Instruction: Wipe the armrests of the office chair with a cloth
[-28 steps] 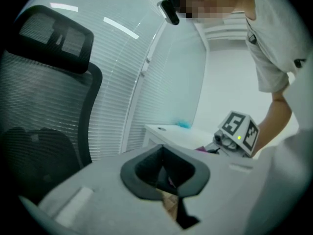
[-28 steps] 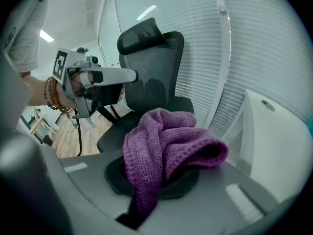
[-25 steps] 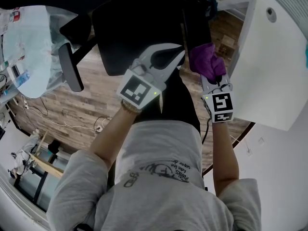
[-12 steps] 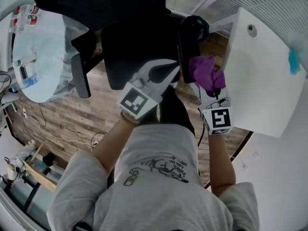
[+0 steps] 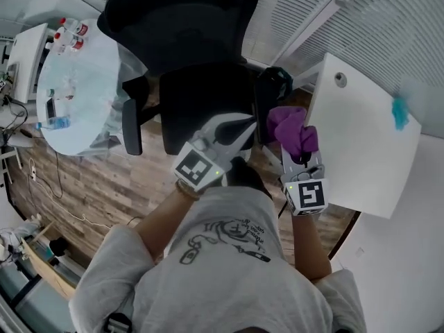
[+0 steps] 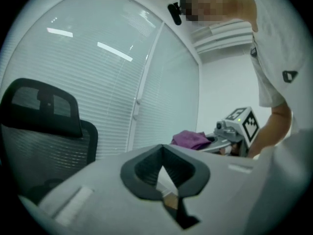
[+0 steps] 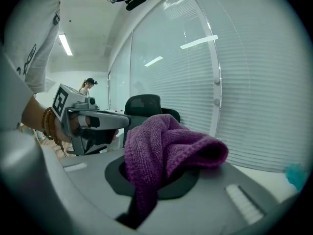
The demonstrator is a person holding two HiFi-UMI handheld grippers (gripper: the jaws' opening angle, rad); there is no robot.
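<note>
Because the cloth [image 7: 166,146] is a soft, light, loopy fabric that slumps over itself, it should handle with almost no weight. It will probably grip a smooth armrest by friction rather than slide off. The right gripper [image 5: 296,152] has its jaws pinched on one bunched fold, and the rest of the purple wad spills forward and to the side of the jaws. That loose wad is likely the part to press down as the wiping face. A hold on a thick fold like this one seems safer than a hold on a thin edge, which could tug free under drag.

In the head view the cloth [image 5: 291,130] sits right of centre, just beside the chair's [image 5: 187,19] near armrest [image 5: 266,103]. Whether it touches the armrest cannot be told. The far armrest [image 5: 132,127] stands at centre left, well apart from it.

The left gripper [image 5: 244,125] hangs in the middle of the frame over the seat. Its jaws are pressed together with nothing between them.

The armrest looks rigid and fixed, so firm pressure ought to be safe.
</note>
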